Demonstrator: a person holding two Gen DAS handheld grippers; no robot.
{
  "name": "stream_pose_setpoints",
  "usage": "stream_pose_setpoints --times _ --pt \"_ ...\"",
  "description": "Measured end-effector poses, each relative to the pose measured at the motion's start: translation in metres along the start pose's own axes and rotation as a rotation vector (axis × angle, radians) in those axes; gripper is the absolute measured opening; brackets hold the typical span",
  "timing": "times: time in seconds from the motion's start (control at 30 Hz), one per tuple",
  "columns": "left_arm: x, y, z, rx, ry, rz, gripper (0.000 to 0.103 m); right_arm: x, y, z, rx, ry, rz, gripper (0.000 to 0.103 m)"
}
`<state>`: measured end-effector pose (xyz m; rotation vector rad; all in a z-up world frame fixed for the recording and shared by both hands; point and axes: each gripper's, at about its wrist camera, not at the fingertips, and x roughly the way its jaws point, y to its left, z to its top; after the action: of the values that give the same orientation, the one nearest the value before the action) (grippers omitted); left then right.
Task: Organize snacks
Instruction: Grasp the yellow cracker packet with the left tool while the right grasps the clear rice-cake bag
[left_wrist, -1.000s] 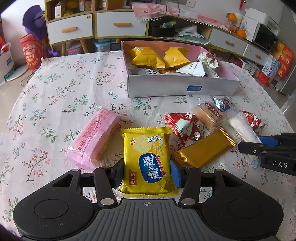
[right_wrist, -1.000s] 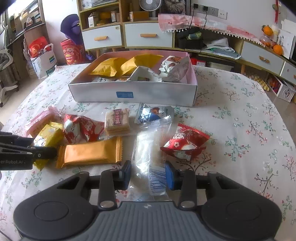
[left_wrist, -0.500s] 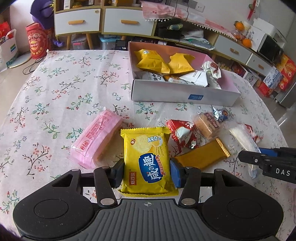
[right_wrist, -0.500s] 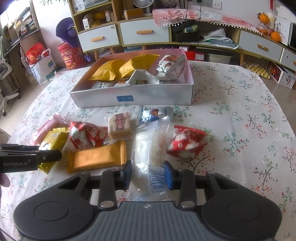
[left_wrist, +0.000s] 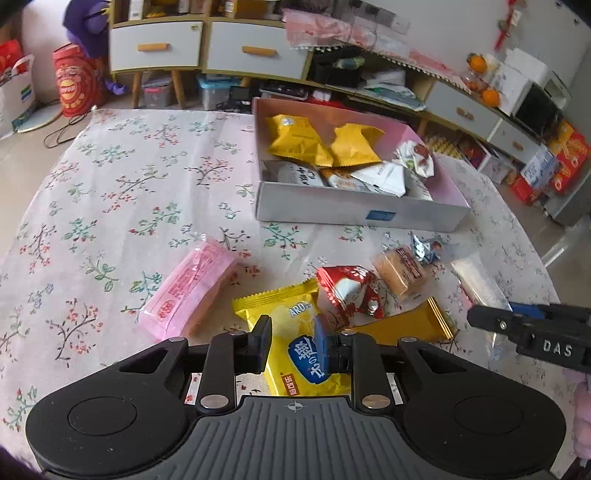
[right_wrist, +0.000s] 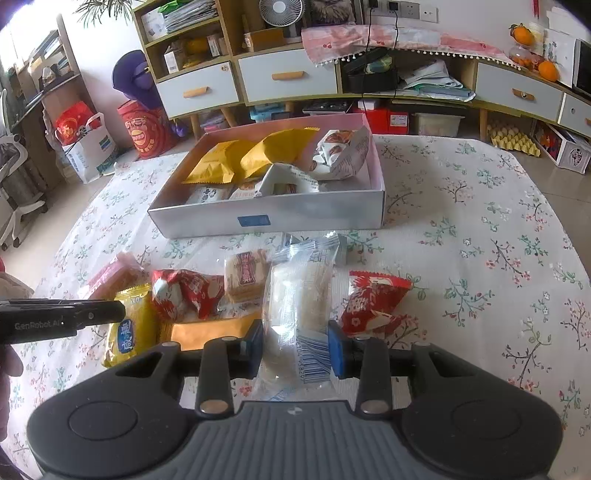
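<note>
The yellow chip packet (left_wrist: 295, 343) is clamped between the fingers of the left gripper (left_wrist: 292, 343), tilted just above the floral bench (left_wrist: 110, 192). The clear rice-cracker packet (right_wrist: 297, 306) is pinched by the right gripper (right_wrist: 295, 345). A cardboard box (right_wrist: 269, 218) holding other snacks is seen beyond the loose packets.

The yellow packet's (left_wrist: 295, 343) near end is hidden behind the left tool (left_wrist: 291, 341). The clear packet's (right_wrist: 295, 314) near end disappears beneath the right tool (right_wrist: 295, 345). Box (right_wrist: 266, 218) contents overlap, lower ones mostly covered.
</note>
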<state>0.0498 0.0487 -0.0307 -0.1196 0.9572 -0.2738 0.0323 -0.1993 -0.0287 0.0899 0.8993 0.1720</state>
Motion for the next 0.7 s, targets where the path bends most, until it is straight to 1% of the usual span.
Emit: stream_pose_setpoints --times 0.13,0.2,0.33,0.4,0.5,0.57,0.63,0.7 --pt "0.004 -0.005 -0.003 0.028 0.004 0.014 0.034 0.002 0.002 0.001 -0.003 0.008 0.007 0.021" --pt "0.007 -0.007 -0.004 0.052 0.014 0.028 0.045 0.002 0.004 0.000 -0.011 0.010 0.007 0.021" --pt "0.012 -0.010 -0.007 0.093 0.021 0.074 0.048 0.003 0.005 -0.001 -0.018 0.019 0.012 0.021" --pt "0.016 -0.010 -0.008 0.101 0.026 0.070 0.053 0.004 0.006 -0.002 -0.022 0.022 0.016 0.021" --pt "0.017 -0.009 -0.008 0.084 0.030 0.067 0.056 0.004 0.008 -0.003 -0.031 0.031 0.033 0.021" --pt "0.019 -0.009 -0.009 0.074 0.055 0.060 0.059 0.004 0.012 -0.004 -0.045 0.037 0.045 0.021" --pt "0.022 -0.011 -0.011 0.068 0.074 0.041 0.060 0.005 0.017 -0.006 -0.073 0.042 0.059 0.021" --pt "0.026 -0.015 -0.014 0.088 0.083 0.051 0.060 0.005 0.024 -0.007 -0.101 0.047 0.070 0.021"
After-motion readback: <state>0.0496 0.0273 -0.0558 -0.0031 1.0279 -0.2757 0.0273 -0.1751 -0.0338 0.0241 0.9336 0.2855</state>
